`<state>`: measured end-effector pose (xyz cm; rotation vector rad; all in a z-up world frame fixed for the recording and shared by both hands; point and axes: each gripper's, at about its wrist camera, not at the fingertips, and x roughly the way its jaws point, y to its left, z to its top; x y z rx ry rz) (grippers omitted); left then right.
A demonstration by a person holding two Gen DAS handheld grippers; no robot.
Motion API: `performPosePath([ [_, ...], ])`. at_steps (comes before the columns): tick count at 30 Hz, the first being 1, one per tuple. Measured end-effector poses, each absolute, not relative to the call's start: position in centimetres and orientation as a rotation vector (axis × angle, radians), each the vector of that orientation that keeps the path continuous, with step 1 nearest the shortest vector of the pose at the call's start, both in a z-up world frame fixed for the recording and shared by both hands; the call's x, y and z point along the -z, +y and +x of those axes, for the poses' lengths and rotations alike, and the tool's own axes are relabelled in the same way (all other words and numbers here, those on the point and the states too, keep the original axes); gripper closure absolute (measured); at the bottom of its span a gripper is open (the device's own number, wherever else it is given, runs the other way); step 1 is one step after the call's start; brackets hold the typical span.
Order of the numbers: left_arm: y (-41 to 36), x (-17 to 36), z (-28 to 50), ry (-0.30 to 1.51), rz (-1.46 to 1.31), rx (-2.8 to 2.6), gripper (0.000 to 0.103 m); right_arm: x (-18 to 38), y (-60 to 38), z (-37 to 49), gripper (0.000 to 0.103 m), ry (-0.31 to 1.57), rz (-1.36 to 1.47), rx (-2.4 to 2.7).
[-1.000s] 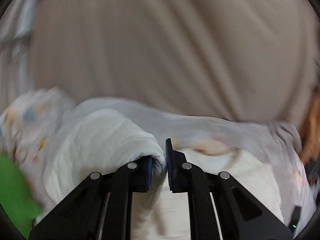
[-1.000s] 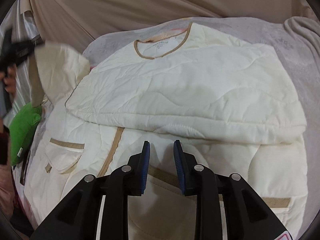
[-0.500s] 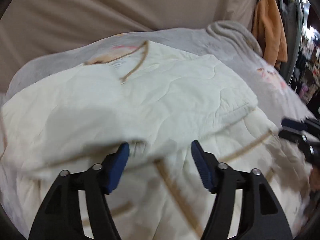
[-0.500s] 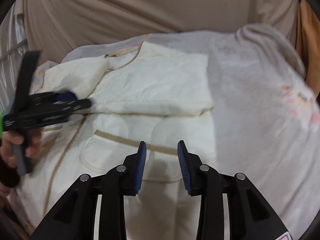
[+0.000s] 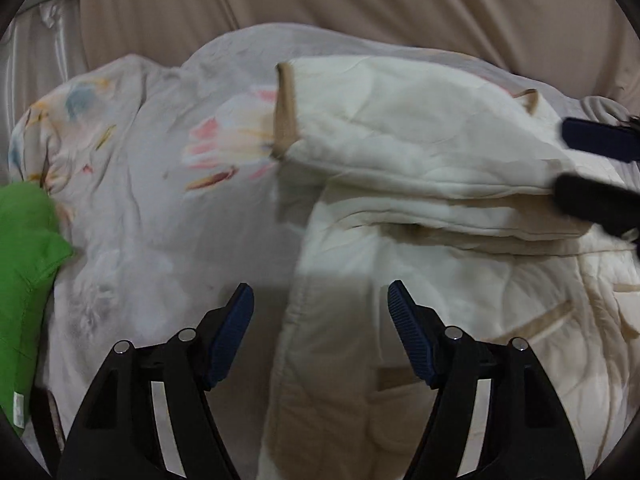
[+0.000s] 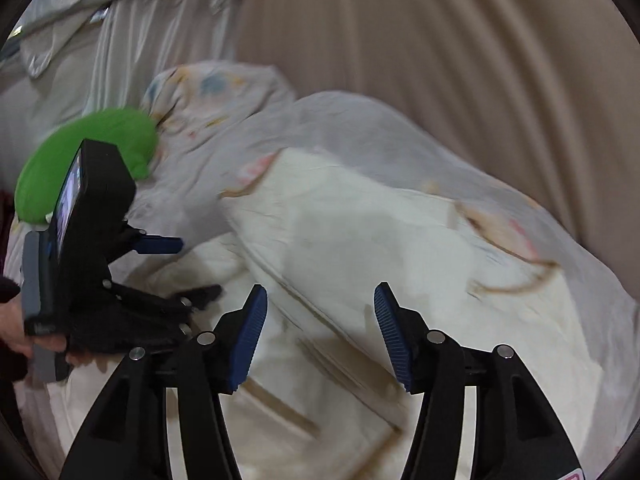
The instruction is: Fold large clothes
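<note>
Left tongs (image 5: 320,332) released the jacket (image 5: 440,184) sleeve (both tongs gape).

Bedding: a pale grey bedsheet printed with pink, blue and yellow flowers (image 5: 168,184) spreads rumpled across the surface, also seen in the right wrist view (image 6: 360,120).
Left edge: a bright green soft cushion (image 5: 24,264) lies on the sheet, its white tag just showing.
Backdrop: a beige pleated curtain (image 5: 360,4) hangs behind.
Far corner: shiny silver-white fabric (image 6: 80,52) drapes beside the curtain, blurred.
</note>
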<state>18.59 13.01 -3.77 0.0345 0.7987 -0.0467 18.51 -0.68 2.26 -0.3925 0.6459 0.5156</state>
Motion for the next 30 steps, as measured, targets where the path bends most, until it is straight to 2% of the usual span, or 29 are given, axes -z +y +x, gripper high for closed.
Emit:
performPosePath([
  [3, 14.2, 4.8, 19.1, 0.821, -0.017, 0.052, 0.034, 0.0, 2.9, 20.8, 0.049, 0.701, -0.447, -0.516],
  [5, 14.6, 5.4, 19.2, 0.83, -0.042, 0.065, 0.034, 1.2, 4.0, 22.3, 0.055, 0.721, -0.449, -0.497],
  [6, 14.7, 5.5, 19.4, 0.831, -0.045, 0.068, 0.034, 1.2, 3.9, 23.0, 0.074, 0.737, -0.404, -0.513],
  [7, 14.8, 5.6, 19.3, 0.83, -0.049, 0.073, 0.034, 0.8, 3.0, 23.3, 0.087, 0.753, -0.337, -0.545],
  [9, 14.8, 5.7, 19.2, 0.828, -0.053, 0.079, 0.034, -0.7, 1.2, 23.4, 0.097, 0.742, -0.188, -0.572],
  [13, 15.0, 5.9, 19.2, 0.826, -0.062, 0.091, 0.034, -5.0, -8.2, 21.5, 0.097, 0.625, 0.167, -0.534],
  [17, 15.0, 5.4, 18.9, 0.815, -0.071, 0.102, 0.036, -4.8, -20.1, 17.5, 0.097, 0.561, 0.407, -0.321],
  [19, 14.8, 4.6, 18.3, 0.79, -0.077, 0.122, 0.036, -3.3, -24.0, 15.8, 0.087, 0.586, 0.389, -0.197],
  [21, 14.4, 3.0, 17.9, 0.769, -0.114, 0.196, 0.034, -1.4, -26.8, 14.6, 0.084, 0.619, 0.383, -0.103],
  [22, 14.1, 2.2, 18.0, 0.768, -0.144, 0.24, 0.03, -0.5, -28.1, 14.1, 0.079, 0.648, 0.397, -0.08],
  [23, 13.6, 1.4, 18.2, 0.772, -0.185, 0.294, 0.02, 0.5, -29.1, 13.5, 0.077, 0.674, 0.42, -0.07],
  [24, 13.1, 0.9, 18.3, 0.776, -0.218, 0.334, 0.014, 1.2, -30.1, 12.9, 0.071, 0.69, 0.45, -0.07],
  [30, 10.9, 1.8, 22.3, 0.861, -0.313, 0.362, 0.014, 2.0, -32.4, 11.9, 0.041, 0.661, 0.545, -0.076],
])
